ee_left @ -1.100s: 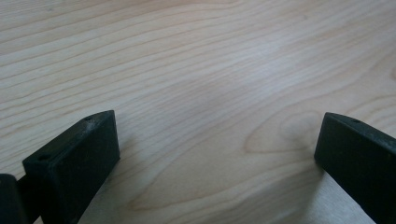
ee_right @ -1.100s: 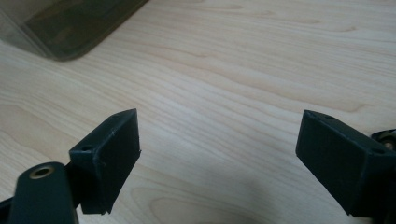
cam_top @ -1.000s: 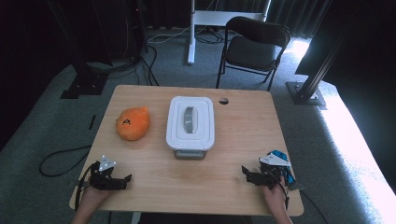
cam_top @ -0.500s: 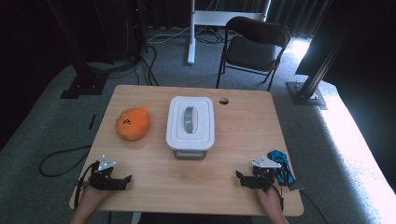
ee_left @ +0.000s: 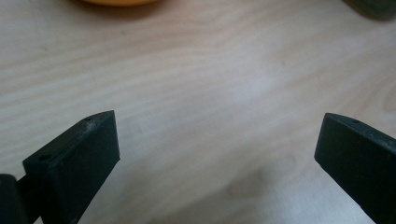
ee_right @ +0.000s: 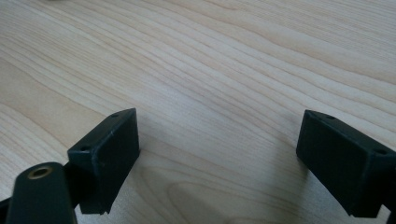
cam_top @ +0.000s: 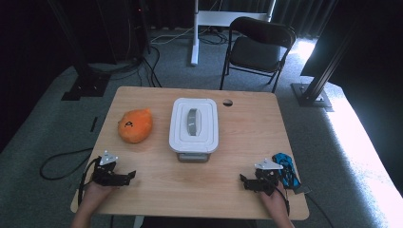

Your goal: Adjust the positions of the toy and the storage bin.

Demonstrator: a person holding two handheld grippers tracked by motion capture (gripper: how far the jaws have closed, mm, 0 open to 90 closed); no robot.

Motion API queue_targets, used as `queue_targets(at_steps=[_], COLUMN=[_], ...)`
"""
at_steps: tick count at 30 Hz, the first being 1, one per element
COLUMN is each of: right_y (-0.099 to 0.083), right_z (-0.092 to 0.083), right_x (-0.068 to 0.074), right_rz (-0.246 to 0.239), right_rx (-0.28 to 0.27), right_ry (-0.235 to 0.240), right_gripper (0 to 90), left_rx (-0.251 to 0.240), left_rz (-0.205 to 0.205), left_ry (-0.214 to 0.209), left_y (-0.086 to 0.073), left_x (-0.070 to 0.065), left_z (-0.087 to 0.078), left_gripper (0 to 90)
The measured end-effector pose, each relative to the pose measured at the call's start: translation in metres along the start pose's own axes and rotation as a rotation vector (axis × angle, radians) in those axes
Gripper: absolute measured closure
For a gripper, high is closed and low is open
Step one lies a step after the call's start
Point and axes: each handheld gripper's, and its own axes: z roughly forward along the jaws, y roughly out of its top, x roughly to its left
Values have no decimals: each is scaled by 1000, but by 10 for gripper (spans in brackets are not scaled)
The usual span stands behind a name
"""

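Wooden table [cam_top: 247, 128], high view. A white plastic box [cam_top: 194, 124] sits near the middle, slightly toward the far edge, long side running away from the person. Its lid [cam_top: 209, 114] is on and closed, with a grey handle [cam_top: 192, 121] lying along the centre of the lid. A grey latch [cam_top: 192, 156] shows at the near end of the box. The contents can't be seen because the lid is opaque and shut.

An orange soft toy [cam_top: 135, 125] lies just left of the box, apart from it, with a small dark mark on top. A small round hole [cam_top: 227, 102] is in the table just past the box's far right corner. A blue thing [cam_top: 286, 169] lies at the right table edge, just beside the right gripper; what it is can't be told.

The left gripper [cam_top: 124, 176] rests low at the near left corner of the table, held by a hand [cam_top: 90, 195], jaws pointing right. In the left gripper view its jaws stand wide apart over bare wood, nothing between them; the orange toy's edge [ee_left: 120, 2] shows at the top.

The right gripper [cam_top: 245, 183] sits at the near right, held by a hand [cam_top: 273, 203], jaws pointing left. In the right gripper view its jaws are spread wide, released, with bare wood grain between them.

Both grippers are well apart from the box. A black folding chair [cam_top: 259, 47] stands on the grey carpet beyond the table.
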Motion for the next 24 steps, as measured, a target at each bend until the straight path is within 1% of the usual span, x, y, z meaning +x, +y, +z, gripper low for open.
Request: queue_targets(at_steps=[3, 5, 6, 8, 9, 12, 14, 16, 17, 20, 22, 24], right_y=[0, 0, 0, 0, 0, 0, 0, 0, 0, 0, 0, 0], right_z=[0, 0, 0, 0, 0, 0, 0, 0, 0, 0, 0, 0], right_x=[0, 0, 0, 0, 0, 0, 0, 0, 0, 1, 1, 1], right_rz=[-3, -2, -2, -2, -2, 0, 0, -2, 0, 2, 2, 2], right_rx=[0, 0, 0, 1, 1, 0, 1, 1, 1, 2, 2, 2], right_ry=[2, 2, 2, 2, 2, 2, 2, 2, 1, 1, 2, 2], right_gripper=[124, 124, 124, 125, 124, 125, 125, 125, 125, 125, 125, 125], left_rx=[-15, -27, -34, -45, -51, -67, -73, -72, -76, -93, -115, -127], left_rz=[-16, -20, -29, -28, -35, -34, -46, -53, -62, -93, -117, -145], left_ry=[20, 40, 42, 64, 68, 91, 99, 123, 123, 145, 173, 191], left_y=[8, 14, 18, 26, 29, 40, 47, 53, 56, 63, 68, 72], left_x=[2, 3, 3, 4, 4, 3, 3, 2, 1, 1, 1, 2], left_z=[1, 1, 1, 1, 1, 4, 8, 12, 15, 20, 23, 26], left_gripper=[4, 4, 4, 4, 4, 4, 4, 4, 4, 5, 40, 42])
